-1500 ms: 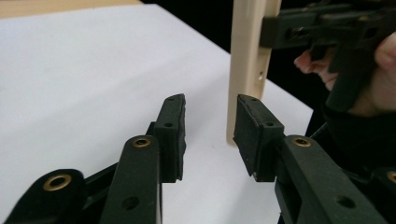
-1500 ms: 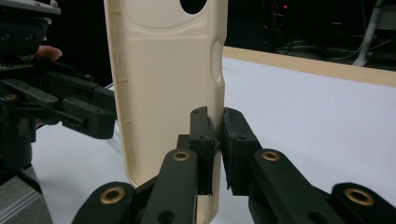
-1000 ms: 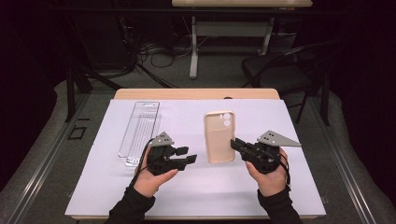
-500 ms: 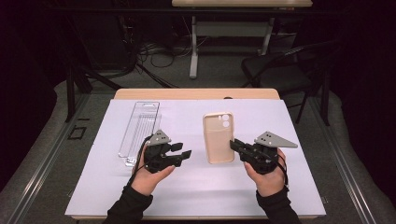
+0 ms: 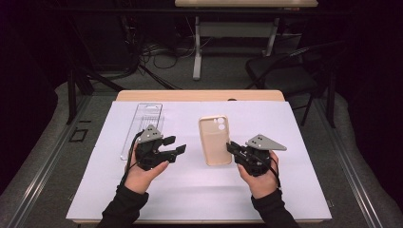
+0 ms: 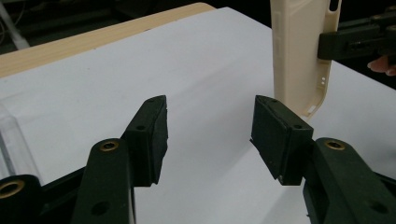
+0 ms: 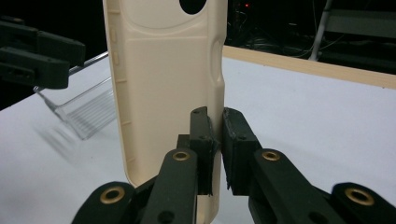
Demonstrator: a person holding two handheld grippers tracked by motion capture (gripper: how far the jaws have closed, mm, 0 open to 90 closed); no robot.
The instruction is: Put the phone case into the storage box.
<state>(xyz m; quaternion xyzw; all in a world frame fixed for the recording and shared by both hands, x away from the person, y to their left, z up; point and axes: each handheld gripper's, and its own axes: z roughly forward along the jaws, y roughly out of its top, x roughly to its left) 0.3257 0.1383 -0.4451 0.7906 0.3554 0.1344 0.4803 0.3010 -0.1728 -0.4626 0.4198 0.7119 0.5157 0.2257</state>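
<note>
Black sleeves come in from the near edge of the table [image 5: 285, 199], which is covered by a white sheet, and each hand carries a claw. Nearest on the person's right, the right claw [image 5: 233, 147] has its 2 jaws pinched on the side wall of the cream phone case [image 5: 215, 140]; in the right gripper view the 2 pads sit almost together with only that thin rim between them, low on the case's long edge near one end, and the case rises upright in front of the camera with its hollow inner face and round camera opening showing. In the high view the case lies with its length running away from the person, near the middle of the table, its camera cut-out at the far end. On the person's left, the left claw [image 5: 178, 147] hovers over bare white sheet well apart from the case, pointing toward it; its jaws stand about half apart, have just been opening, and hold nothing, as the left gripper view shows plain sheet between the 2 pads [image 6: 152, 135]. Beyond those pads in that view the case stands with the right claw clamped on its edge. Farther off on the left side lies a clear plastic tray [image 5: 145, 118], just beyond the left hand. A strip of bare wood marks the far edge of the table.
</note>
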